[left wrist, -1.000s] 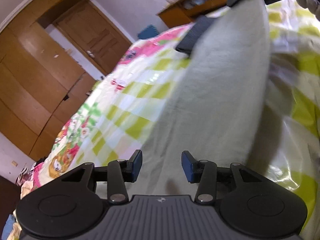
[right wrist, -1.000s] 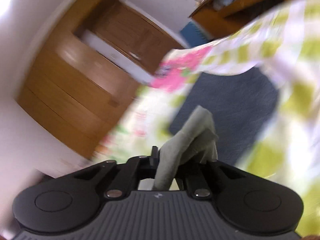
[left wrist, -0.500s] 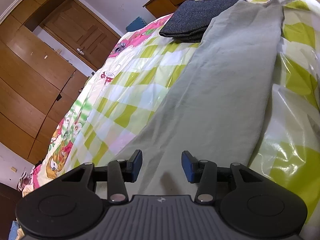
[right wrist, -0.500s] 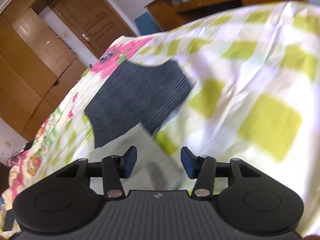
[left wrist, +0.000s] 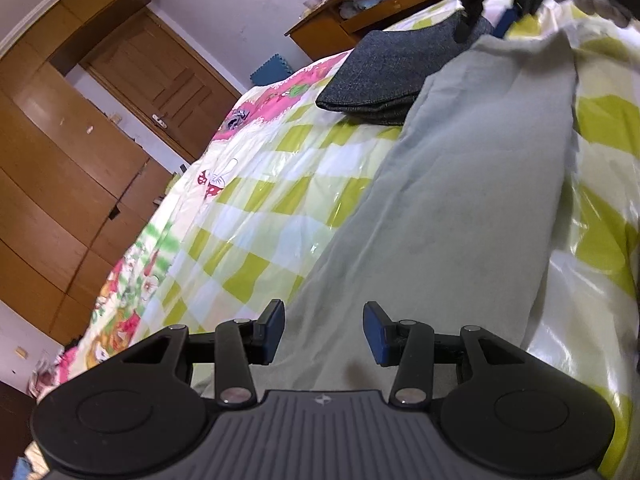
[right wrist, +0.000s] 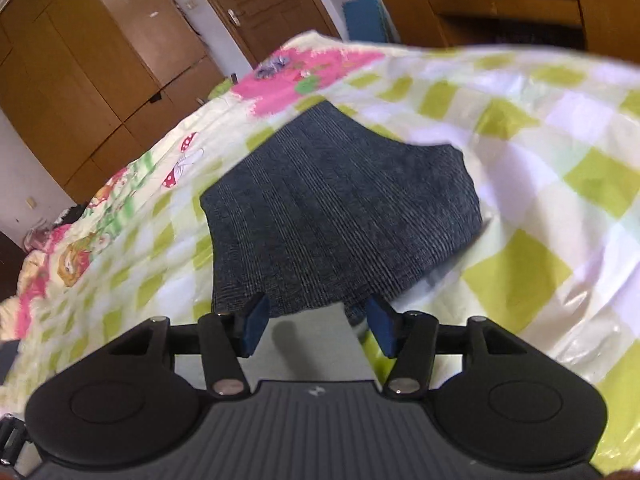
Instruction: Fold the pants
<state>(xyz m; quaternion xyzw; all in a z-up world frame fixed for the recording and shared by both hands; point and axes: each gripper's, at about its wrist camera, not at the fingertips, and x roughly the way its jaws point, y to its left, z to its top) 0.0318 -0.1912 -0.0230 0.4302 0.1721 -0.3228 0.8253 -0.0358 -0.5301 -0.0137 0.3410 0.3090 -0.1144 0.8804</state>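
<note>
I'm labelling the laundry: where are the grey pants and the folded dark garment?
grey pants point(left wrist: 472, 208), left wrist view, middle of the laid-out leg.
folded dark garment point(right wrist: 340, 216), right wrist view, centre of its top face.

The pale grey-green pants point(left wrist: 460, 208) lie flat in one long strip on the bed. Their far end rests against a folded dark garment point(left wrist: 392, 76), lapping its near edge.

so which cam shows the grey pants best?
Left wrist: the grey pants lie laid out along the bed, nearly full length. Right wrist catches only one end between its open tongs, next to the folded dark garment.
</note>
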